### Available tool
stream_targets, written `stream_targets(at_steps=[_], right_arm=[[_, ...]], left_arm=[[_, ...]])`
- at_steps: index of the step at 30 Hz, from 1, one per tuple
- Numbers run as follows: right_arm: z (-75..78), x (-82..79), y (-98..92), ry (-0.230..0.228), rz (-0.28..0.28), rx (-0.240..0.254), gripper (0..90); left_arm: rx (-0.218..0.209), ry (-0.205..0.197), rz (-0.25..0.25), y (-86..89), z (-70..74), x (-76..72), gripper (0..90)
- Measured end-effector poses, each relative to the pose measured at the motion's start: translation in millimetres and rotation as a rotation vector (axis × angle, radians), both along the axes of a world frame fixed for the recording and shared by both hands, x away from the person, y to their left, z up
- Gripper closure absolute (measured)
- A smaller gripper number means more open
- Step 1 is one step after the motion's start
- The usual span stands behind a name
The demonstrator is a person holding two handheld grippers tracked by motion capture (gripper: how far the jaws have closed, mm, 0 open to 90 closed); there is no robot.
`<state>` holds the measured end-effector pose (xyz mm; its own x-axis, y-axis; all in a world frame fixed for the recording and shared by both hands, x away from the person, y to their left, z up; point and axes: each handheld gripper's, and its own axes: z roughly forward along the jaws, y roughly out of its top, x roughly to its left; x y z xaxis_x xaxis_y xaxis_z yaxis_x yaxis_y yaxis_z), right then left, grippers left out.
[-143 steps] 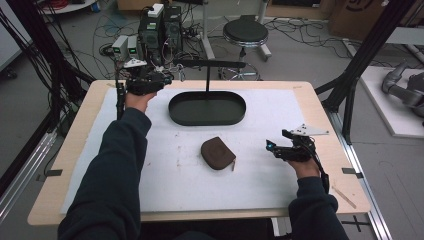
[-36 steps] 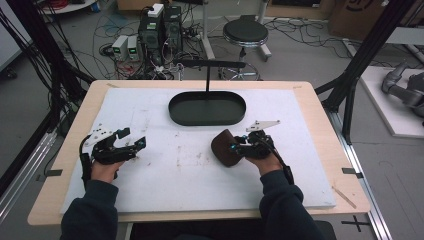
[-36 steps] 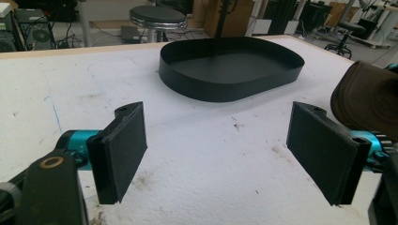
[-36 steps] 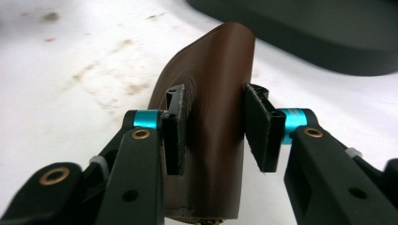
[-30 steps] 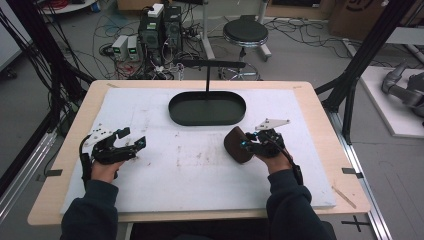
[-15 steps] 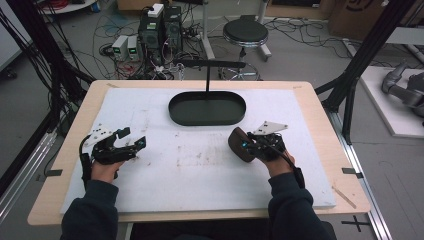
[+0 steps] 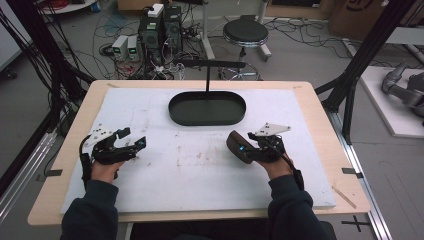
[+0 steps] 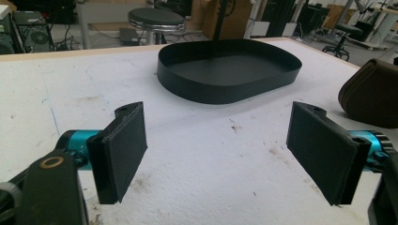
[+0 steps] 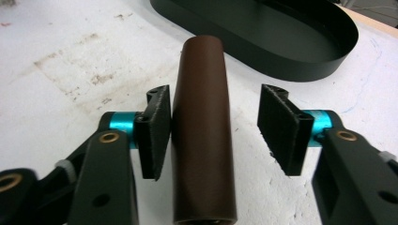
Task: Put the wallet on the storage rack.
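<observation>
- Brown leather pouch (image 7: 236,145) standing on its edge on the white mat (image 7: 200,175), right of centre, just in front of the black oval tray (image 7: 207,108) but apart from it.
- Right gripper (image 7: 248,150) held low over the mat at the pouch, grey three-cornered plate on top, cable trailing back along the sleeve.
- Seen along the right gripper's own jaws: pouch (image 9: 202,131) upright between the two black pads, leaning against or just touching the one at picture-left; clear gap to the other pad, so no squeeze on it.
- Jaws there just been opening, pouch between them and released, resting on the mat by itself.
- Left gripper (image 7: 131,141) parked at the left side of the mat, well apart from the pouch and from the tray, held in the person's left hand (image 7: 104,167).
- Left gripper (image 8: 220,145) jaws spread wide, nothing between the pads except bare, stained mat.
- From the left gripper view: tray (image 8: 230,70) ahead with its thin black post rising from the far wall; rounded brown end of the pouch (image 8: 371,96) at the right edge.
- Beyond the table (image 7: 320,105) in the high view: round black stool (image 7: 245,33), computer boxes (image 7: 160,25) and loose cables on the floor.
</observation>
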<state>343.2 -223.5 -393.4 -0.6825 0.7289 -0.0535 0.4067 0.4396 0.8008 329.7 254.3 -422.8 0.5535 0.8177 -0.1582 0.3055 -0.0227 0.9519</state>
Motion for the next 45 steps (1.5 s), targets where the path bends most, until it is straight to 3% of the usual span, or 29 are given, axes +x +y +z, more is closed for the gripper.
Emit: stream_targets(at_steps=[15,17,21,23,26,27,35,45], right_arm=[[-2.6,-3.0,3.2,-0.003,0.027,0.008,37.8],[-4.9,-2.7,5.4,0.001,0.022,-0.004,31.6],[-14.3,0.6,11.0,0.029,0.017,-0.034,30.5],[-18.5,2.3,13.6,0.048,0.021,-0.046,35.2],[-18.5,3.8,14.2,0.068,0.043,-0.052,57.9],[-17.0,4.3,13.1,0.066,0.046,-0.045,61.6],[-5.1,20.4,10.6,0.075,0.028,0.023,63.7],[18.9,66.2,23.3,0.065,0.014,0.107,63.7]], left_arm=[[-0.001,0.003,-0.001,-0.3,-0.2,0.1,20.5],[-0.001,0.003,-0.003,-0.4,-0.1,0.1,20.5],[-0.001,0.0,-0.005,-0.8,0.0,-0.1,20.5],[0.0,0.0,-0.007,-0.6,0.1,-0.2,20.5],[0.0,-0.003,-0.008,-0.7,0.0,-0.3,20.5],[0.0,-0.003,-0.009,-0.7,0.0,-0.3,20.5],[0.015,-0.017,-0.023,-2.0,-0.1,0.1,20.5],[0.02,-0.03,-0.03,-2.3,-0.3,0.7,20.5]])
